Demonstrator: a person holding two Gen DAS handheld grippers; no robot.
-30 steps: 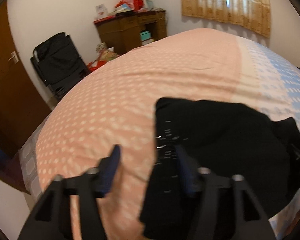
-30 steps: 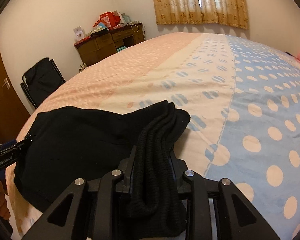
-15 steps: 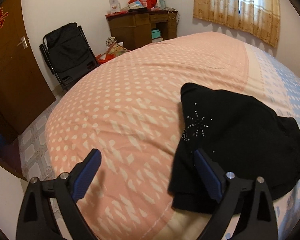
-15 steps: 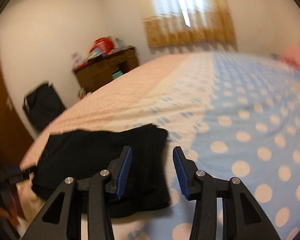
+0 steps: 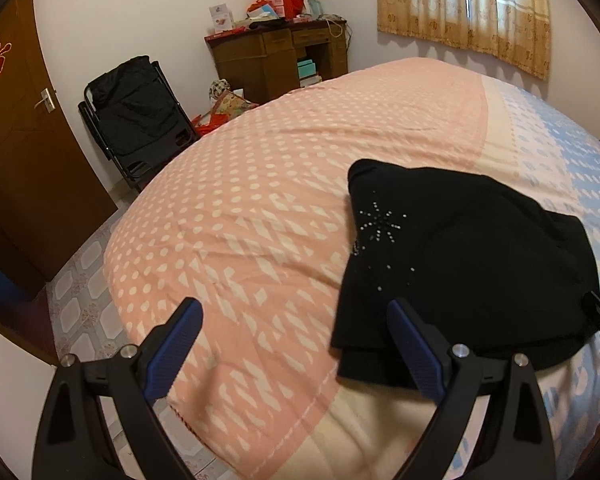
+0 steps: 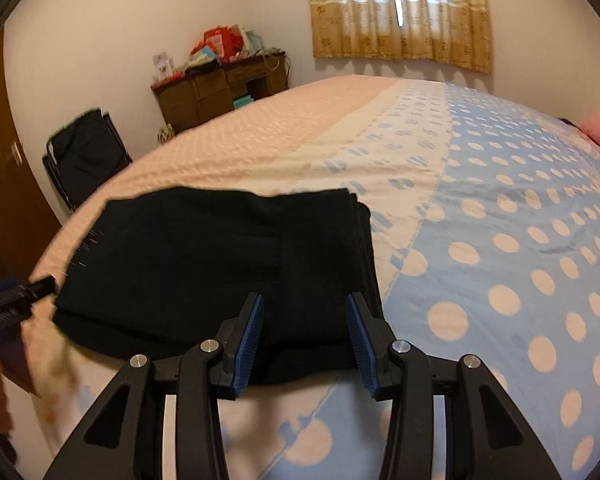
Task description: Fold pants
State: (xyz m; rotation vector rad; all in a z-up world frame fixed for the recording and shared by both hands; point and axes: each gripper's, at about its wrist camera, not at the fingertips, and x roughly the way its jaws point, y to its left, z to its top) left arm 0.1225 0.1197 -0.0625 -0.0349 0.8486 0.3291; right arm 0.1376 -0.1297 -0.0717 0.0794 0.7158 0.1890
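Black plastic left gripper (image 5: 294, 350) and right gripper (image 6: 305, 334) hover near, both spread, pinching nothing, jaws just opened. Beyond them, black knit pants (image 6: 220, 264) lie folded compactly on the pink-and-blue dotted bedspread (image 5: 260, 200); folding looks essentially finished.

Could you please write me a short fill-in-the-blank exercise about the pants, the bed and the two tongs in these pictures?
1. The folded pants are ____ in colour.
2. The pants lie on the ____, on its dotted bedspread.
3. The left tongs and the right tongs both stand ____, gripping nothing.
4. On the fabric near the left tongs, small sparkly studs form a ____ shape.

Missing words: black; bed; open; star
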